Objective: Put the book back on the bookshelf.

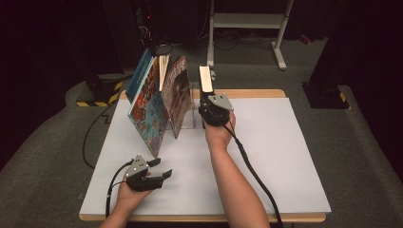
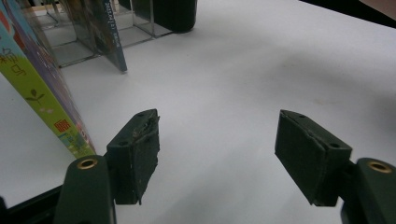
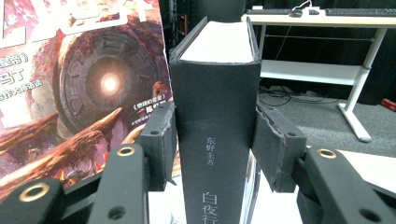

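From the high view, the desk (image 1: 285,156) is lying bare toward its right and near edges. My right gripper (image 1: 207,93) is clamping the black book (image 1: 206,79) upright at the far edge, beside leaning colourful books (image 1: 157,102).

In the left gripper view, my left gripper (image 2: 219,154) is hovering with jaws wide apart, holding nothing.

In the right gripper view, my jaws are pressing both sides of the black book's spine, by the clear rack (image 3: 252,179).

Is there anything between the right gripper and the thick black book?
Nothing visible. The right gripper already has its jaws pressed on both covers of the thick black book, which stands upright beside the colourful magazine. No other object sits between jaws and book.
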